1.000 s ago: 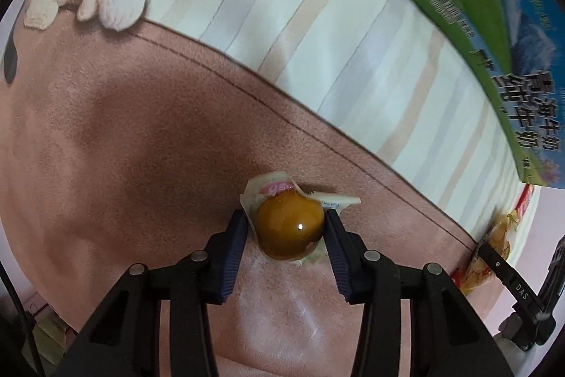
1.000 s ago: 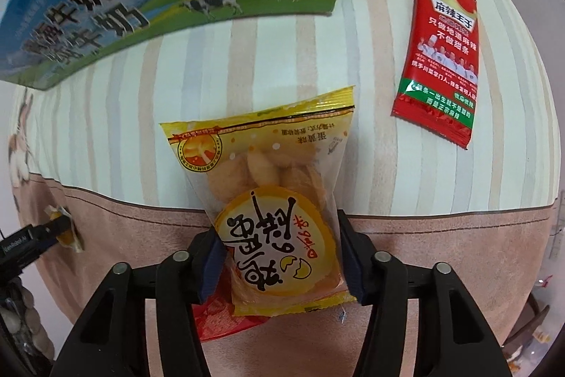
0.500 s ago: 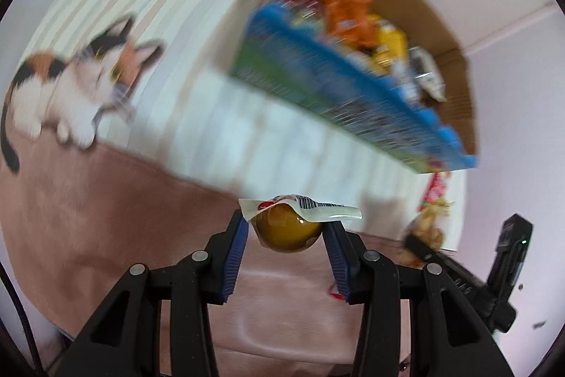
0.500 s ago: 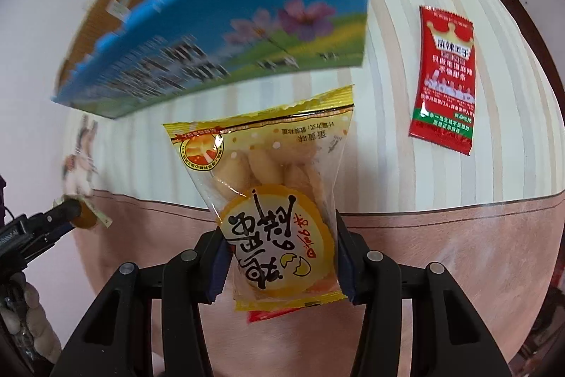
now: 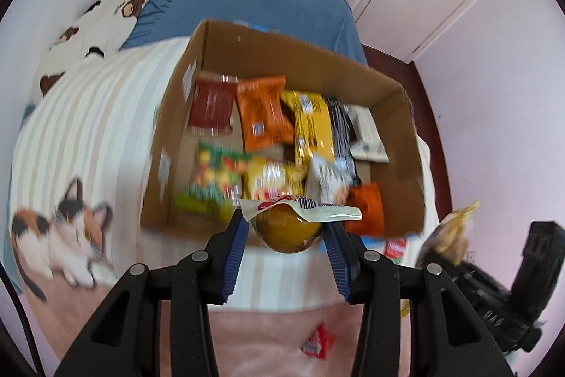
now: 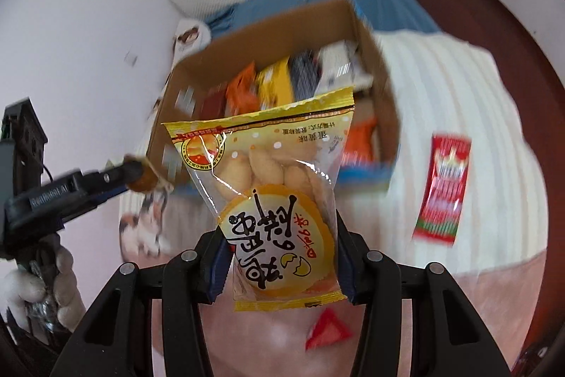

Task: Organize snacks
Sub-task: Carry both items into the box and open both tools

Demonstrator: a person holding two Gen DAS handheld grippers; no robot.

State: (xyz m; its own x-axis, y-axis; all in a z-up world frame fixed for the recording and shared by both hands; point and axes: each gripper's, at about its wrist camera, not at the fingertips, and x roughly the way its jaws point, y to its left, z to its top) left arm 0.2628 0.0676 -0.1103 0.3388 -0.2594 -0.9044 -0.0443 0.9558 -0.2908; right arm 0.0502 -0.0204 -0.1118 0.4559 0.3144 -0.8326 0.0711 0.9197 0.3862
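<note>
My left gripper [image 5: 286, 232] is shut on a round amber jelly cup [image 5: 287, 234] with a white peel lid, held in the air just before the near wall of an open cardboard box [image 5: 399, 115] full of snack packets. My right gripper [image 6: 282, 257] is shut on a yellow egg-snack bag [image 6: 272, 196], raised in front of the same box [image 6: 268, 34]. The left gripper with the jelly cup also shows in the right wrist view [image 6: 141, 181].
The box stands on a striped blanket with a cat print [image 5: 60, 235] on a bed. A long red sachet [image 6: 443, 188] lies right of the box. A small red packet [image 5: 317, 340] lies on the pink blanket below. Pillows and a door are behind.
Both grippers have risen from the blanket with their snacks and tilted up, so the open top and contents of the box have come into view.
</note>
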